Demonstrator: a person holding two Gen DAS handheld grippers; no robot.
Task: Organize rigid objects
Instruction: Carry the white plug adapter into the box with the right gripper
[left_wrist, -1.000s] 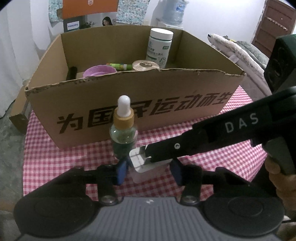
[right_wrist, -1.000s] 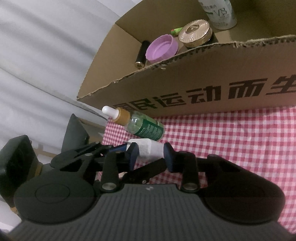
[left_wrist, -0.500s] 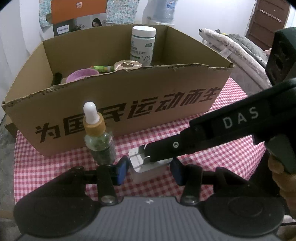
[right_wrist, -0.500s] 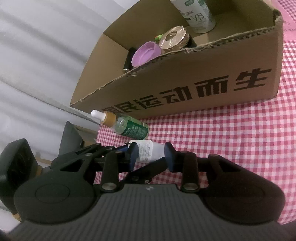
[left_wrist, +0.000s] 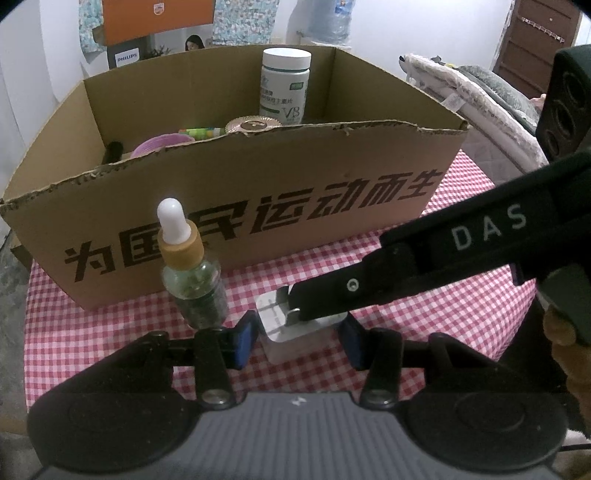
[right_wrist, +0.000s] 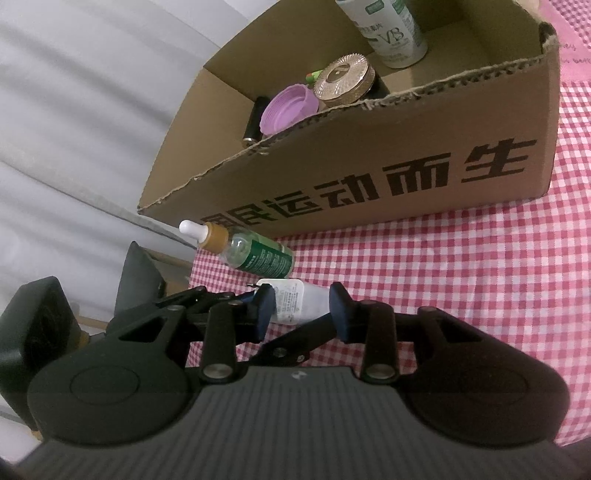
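At lower centre, the white plug adapter (left_wrist: 291, 325) is lying on the checkered bench (left_wrist: 110, 332), bracketed by the left gripper (left_wrist: 298, 341) with jaws open. The right gripper (right_wrist: 302, 309) jaws are spread around it too; contact cannot be judged. The cardboard box (left_wrist: 258, 206) wall is partly hiding its contents.

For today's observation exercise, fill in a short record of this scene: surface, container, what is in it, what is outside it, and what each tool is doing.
surface: checked tablecloth
container: cardboard box, open top
inside: white bottle, gold compact, purple lid
outside: dropper bottle, white charger
left tool: open, flanking charger
right tool: either side of charger, contact unclear
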